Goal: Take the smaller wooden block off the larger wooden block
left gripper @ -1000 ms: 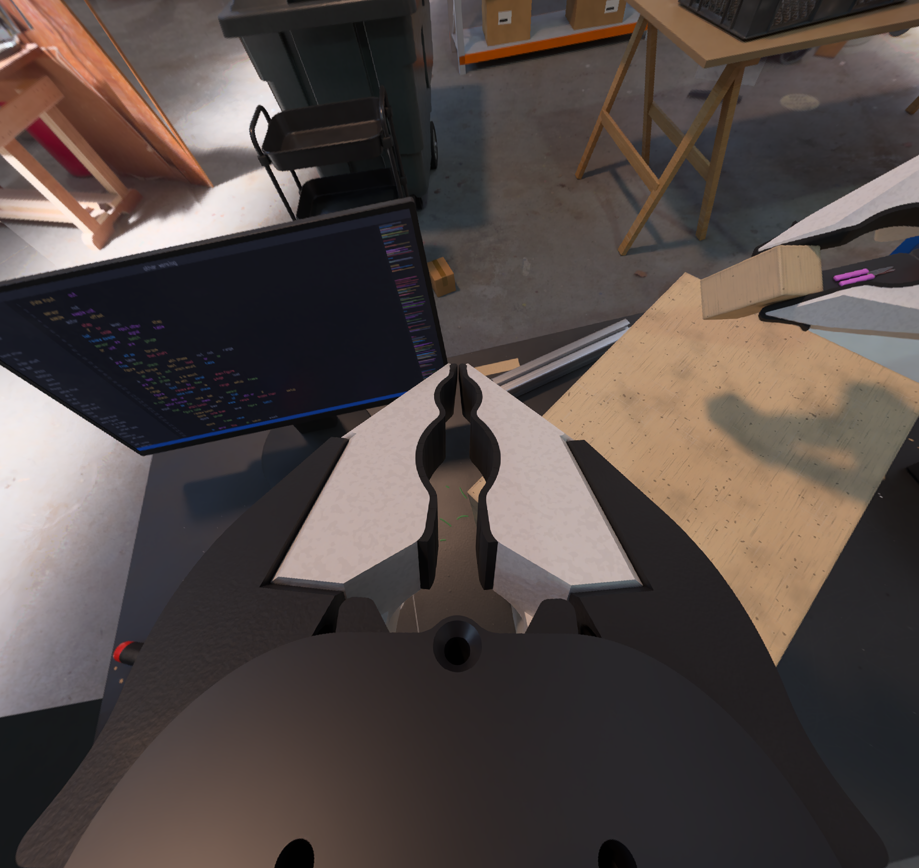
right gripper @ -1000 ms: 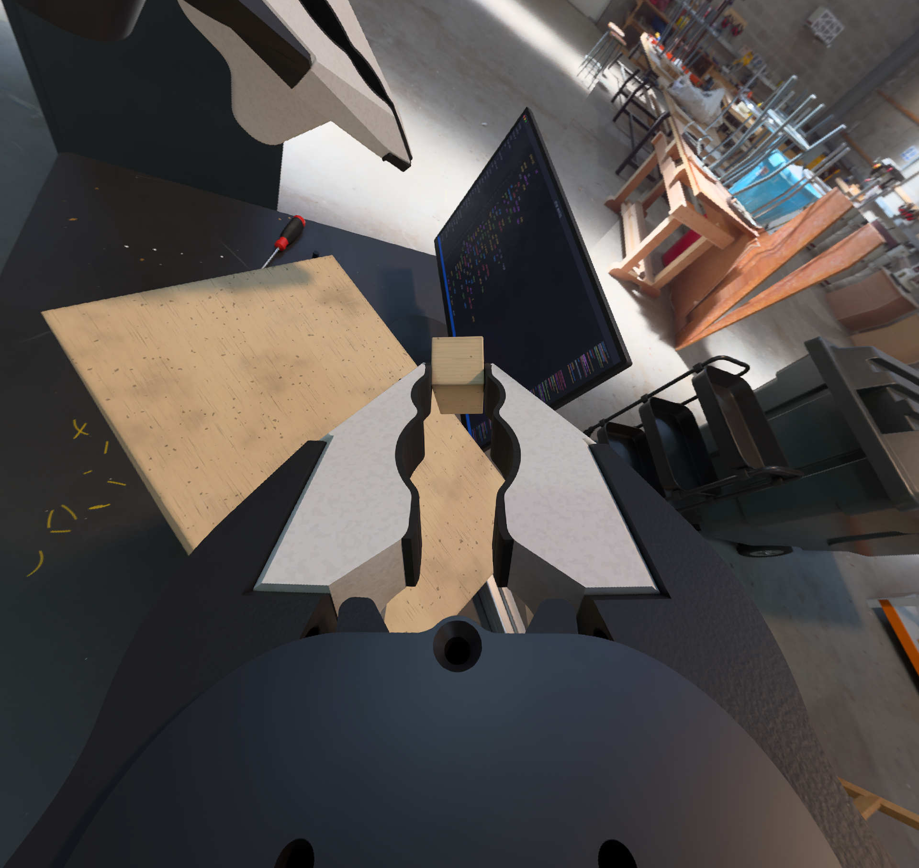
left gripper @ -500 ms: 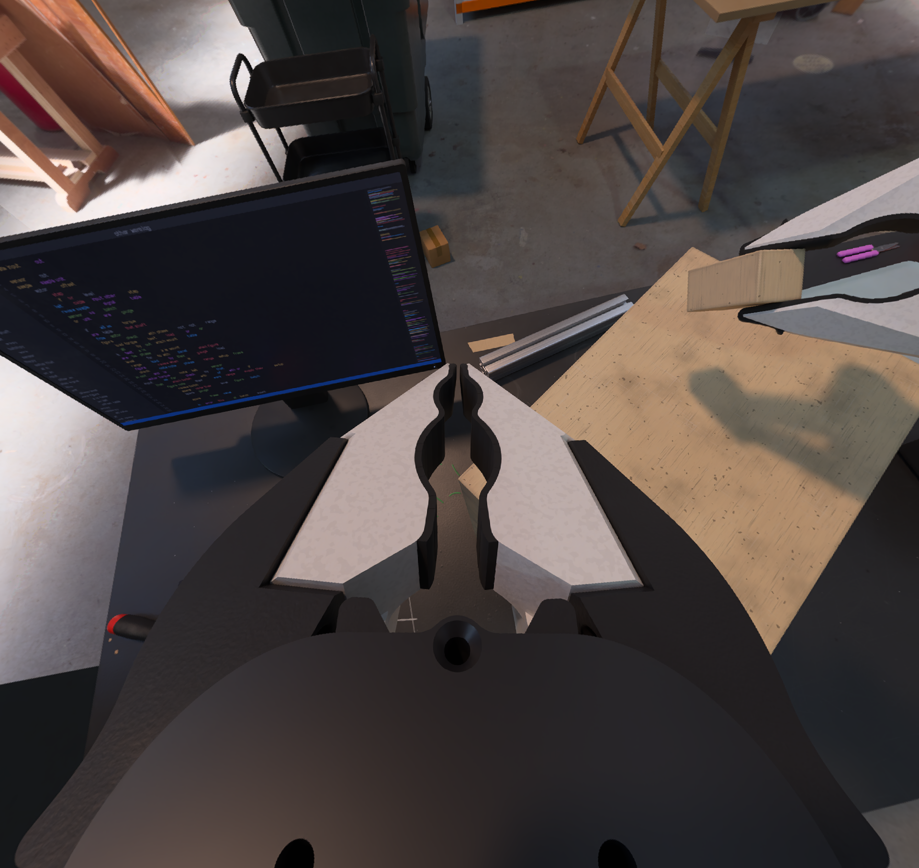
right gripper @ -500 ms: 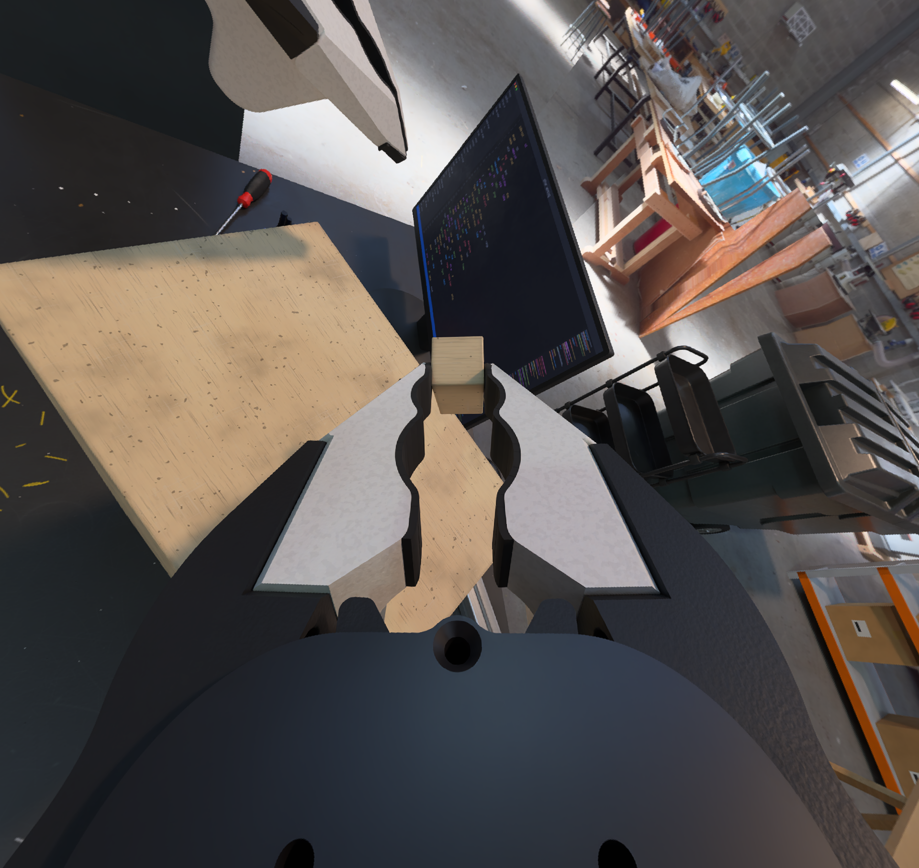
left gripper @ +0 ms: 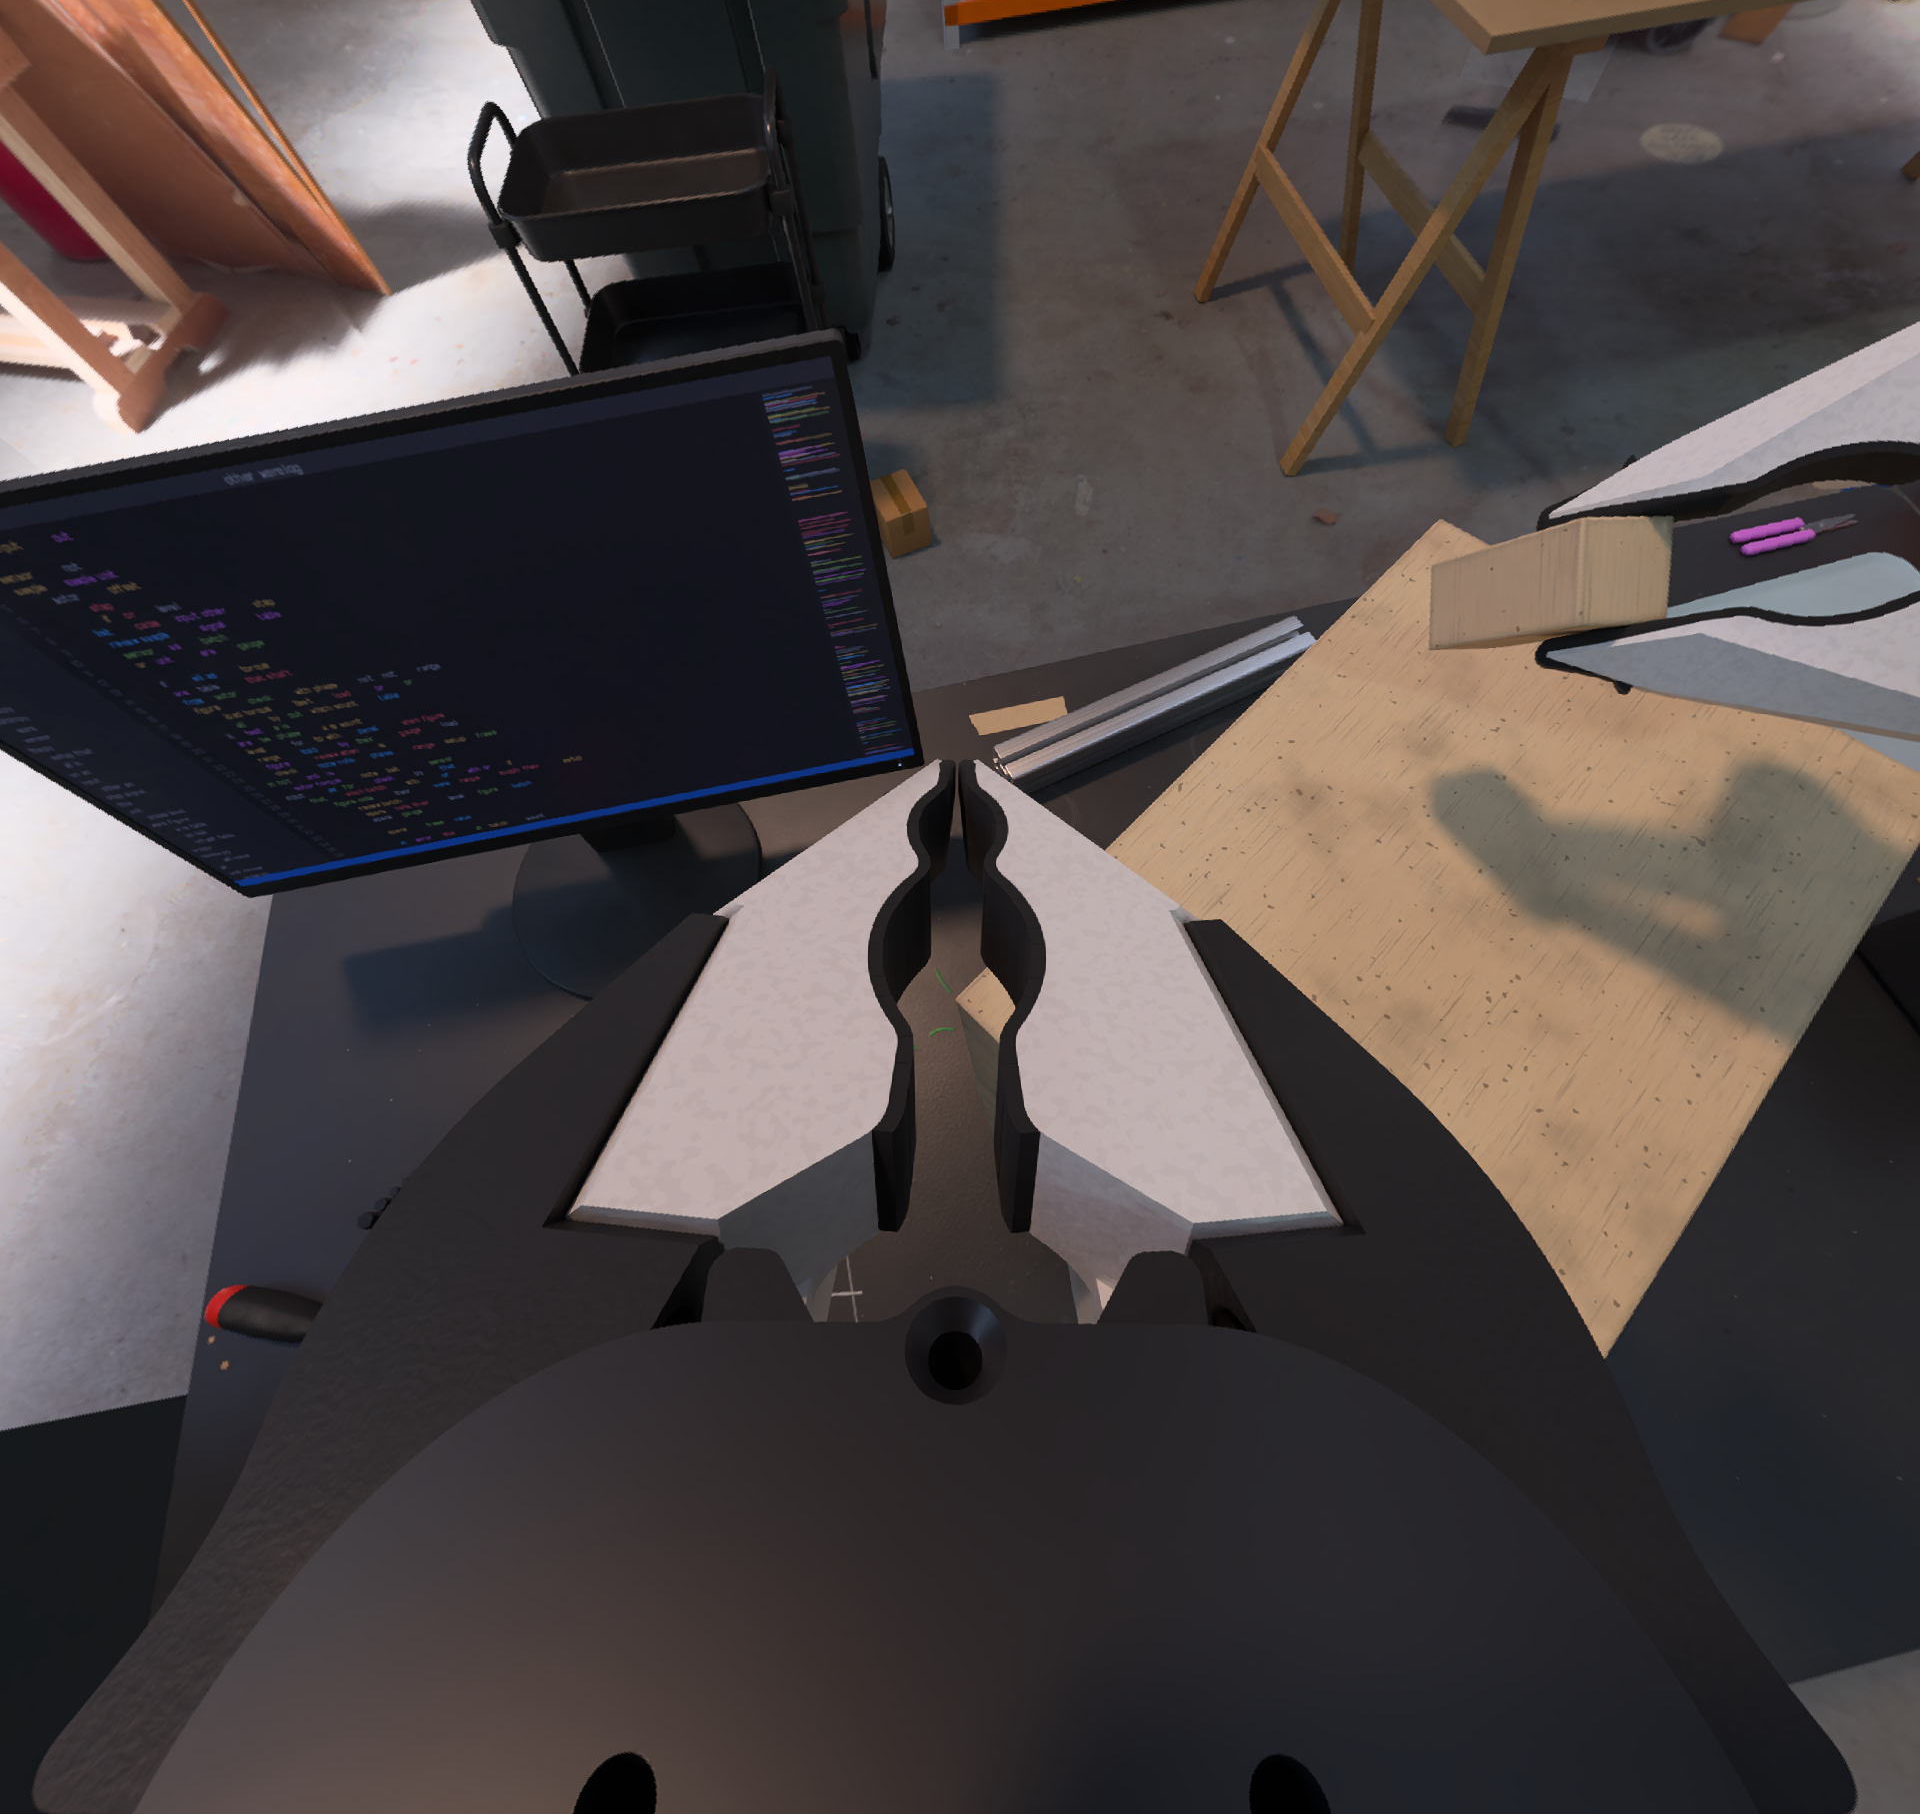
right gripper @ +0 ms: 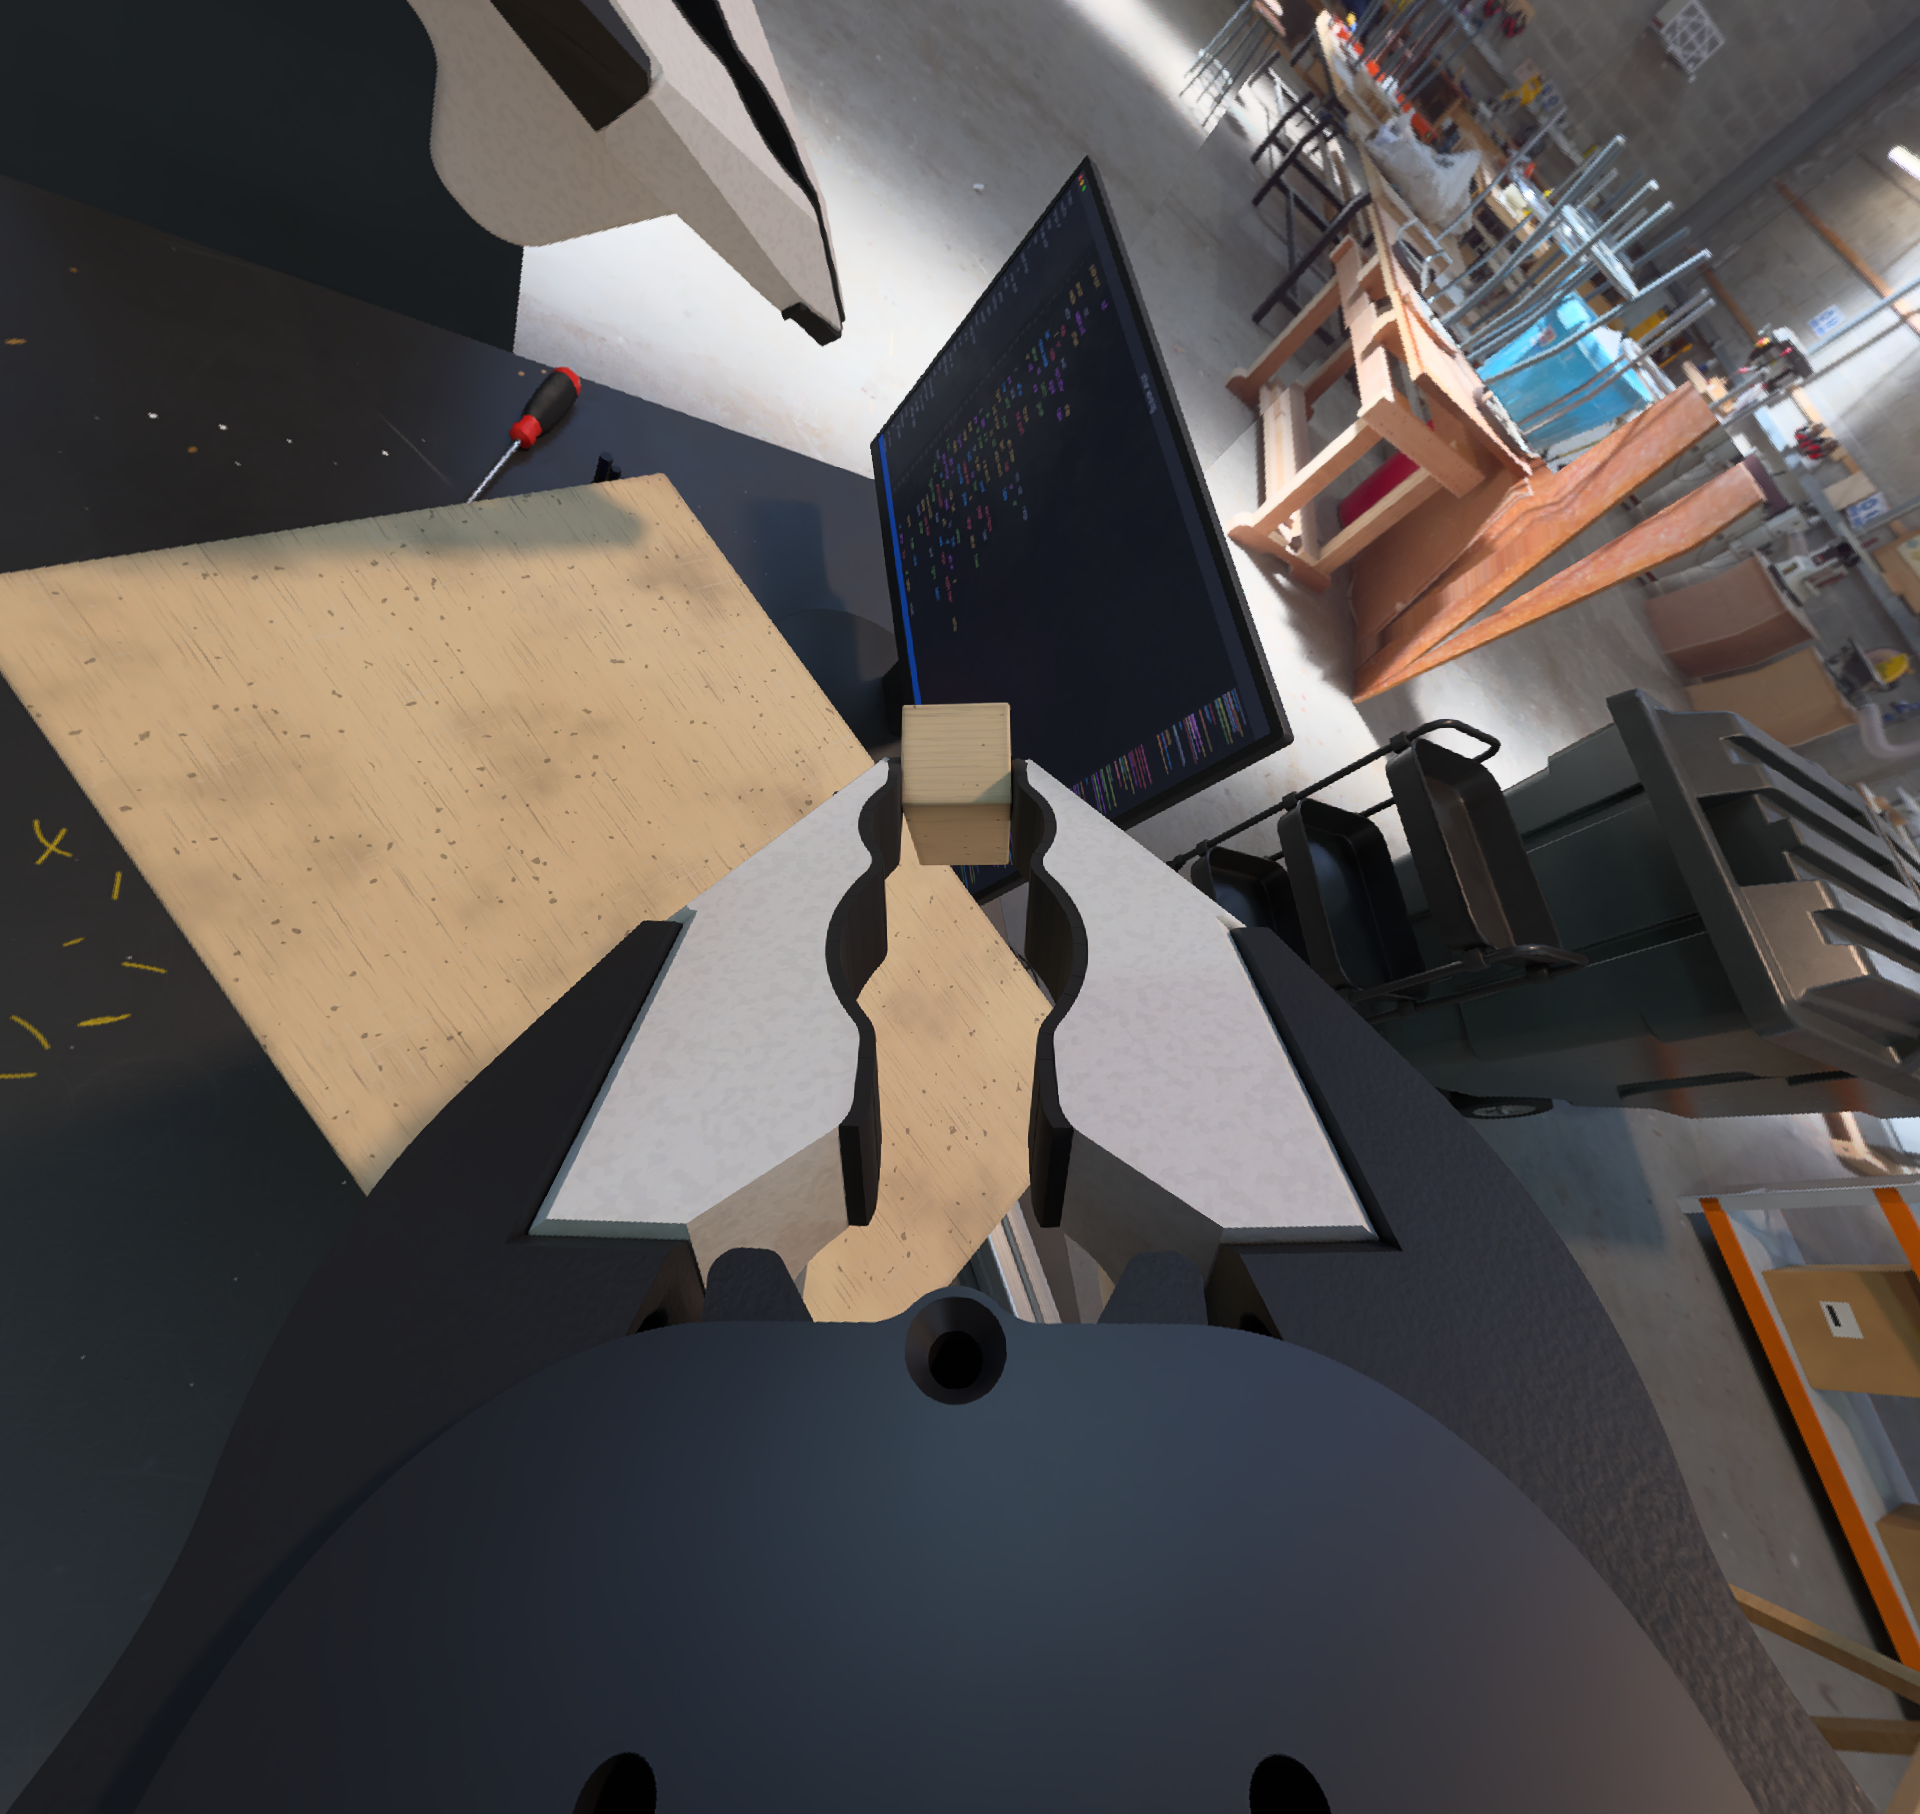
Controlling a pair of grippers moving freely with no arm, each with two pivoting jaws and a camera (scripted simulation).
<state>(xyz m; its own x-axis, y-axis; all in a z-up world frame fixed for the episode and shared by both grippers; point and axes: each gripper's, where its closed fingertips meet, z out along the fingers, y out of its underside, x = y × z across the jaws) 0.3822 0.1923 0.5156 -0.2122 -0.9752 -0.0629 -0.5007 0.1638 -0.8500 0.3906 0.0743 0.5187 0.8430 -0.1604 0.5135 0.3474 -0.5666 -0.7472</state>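
My right gripper (right gripper: 956,808) is shut on the smaller wooden block (right gripper: 954,777), a pale cube pinched at its fingertips. It holds the cube in the air above the far edge of the larger wooden block (right gripper: 416,777), a wide flat speckled slab on the dark table. In the left wrist view the cube (left gripper: 1538,588) hangs clear above the slab (left gripper: 1455,933), with a shadow below it. My left gripper (left gripper: 956,777) is shut and empty, above the slab's near corner. It also shows at the top left of the right wrist view (right gripper: 816,320).
A dark monitor (left gripper: 416,621) stands on the table left of the slab. An aluminium rail (left gripper: 1143,704) lies by the slab's far edge. A red-handled screwdriver (right gripper: 530,424) lies near the table edge. A purple-handled tool (left gripper: 1766,533) lies behind the right gripper. A cart, bin and trestle table stand on the floor beyond.
The right gripper, still gripping the cube, has drifted slightly towards the monitor. The left gripper shifted a little at first and has since stayed nearly still, shut.
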